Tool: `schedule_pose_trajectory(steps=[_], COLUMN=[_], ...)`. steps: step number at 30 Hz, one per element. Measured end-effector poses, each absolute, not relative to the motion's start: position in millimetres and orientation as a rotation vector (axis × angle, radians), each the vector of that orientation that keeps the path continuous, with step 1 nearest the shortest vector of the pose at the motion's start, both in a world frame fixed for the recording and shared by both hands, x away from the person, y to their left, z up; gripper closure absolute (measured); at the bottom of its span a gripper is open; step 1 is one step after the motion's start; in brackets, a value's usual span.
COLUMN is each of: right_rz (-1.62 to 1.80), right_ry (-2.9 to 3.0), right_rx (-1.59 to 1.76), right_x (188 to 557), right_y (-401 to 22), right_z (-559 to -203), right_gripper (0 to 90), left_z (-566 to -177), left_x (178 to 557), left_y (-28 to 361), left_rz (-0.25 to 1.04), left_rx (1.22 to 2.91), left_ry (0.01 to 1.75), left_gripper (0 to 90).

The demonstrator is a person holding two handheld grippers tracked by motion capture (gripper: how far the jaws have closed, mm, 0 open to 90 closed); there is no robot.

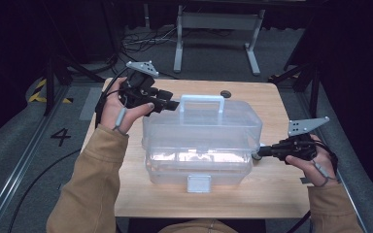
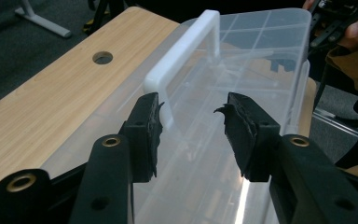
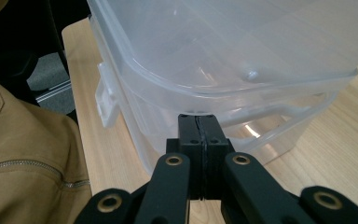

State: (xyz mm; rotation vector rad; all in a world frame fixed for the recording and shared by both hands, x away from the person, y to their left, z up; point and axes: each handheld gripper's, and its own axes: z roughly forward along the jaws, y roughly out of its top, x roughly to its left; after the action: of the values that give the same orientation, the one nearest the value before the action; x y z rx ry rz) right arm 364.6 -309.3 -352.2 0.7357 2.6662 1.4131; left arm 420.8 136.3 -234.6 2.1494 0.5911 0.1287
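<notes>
1. A clear box (image 1: 201,145) is seen standing mid-table (image 1: 272,194), its latch towards the near edge.
2. The left gripper (image 2: 193,123) is held at the box's far left corner, jaws apart with nothing between them, beside the white handle (image 2: 179,58).
3. The right gripper (image 3: 200,128) is pressed against the box's right end, jaws closed together on nothing.

A light wooden bench (image 1: 252,189) with a round cable hole (image 1: 225,93) stands on grey carpet (image 1: 24,141). Behind it, a grey metal frame (image 1: 218,22) and loose black cables (image 1: 141,41) lie in dim surroundings. A painted "4" (image 1: 60,136) marks the floor at left.
</notes>
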Motion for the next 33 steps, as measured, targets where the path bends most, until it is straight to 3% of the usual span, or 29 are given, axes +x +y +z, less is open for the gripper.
schedule_pose_trajectory(steps=[18,33], right_rz=[1.511,1.578], right_ry=[2.452,2.305], right_rx=[0.757,0.842], right_x=[367,377], right_y=[-304,-302], right_z=[-341,-332], right_gripper=[90.0,90.0], left_z=[-230,-247], left_x=[370,357], left_y=[154,150], left_rz=[0.16,0.135], left_rx=[2.096,2.09], left_ry=[0.539,0.517], left_gripper=[61.6,60.8])
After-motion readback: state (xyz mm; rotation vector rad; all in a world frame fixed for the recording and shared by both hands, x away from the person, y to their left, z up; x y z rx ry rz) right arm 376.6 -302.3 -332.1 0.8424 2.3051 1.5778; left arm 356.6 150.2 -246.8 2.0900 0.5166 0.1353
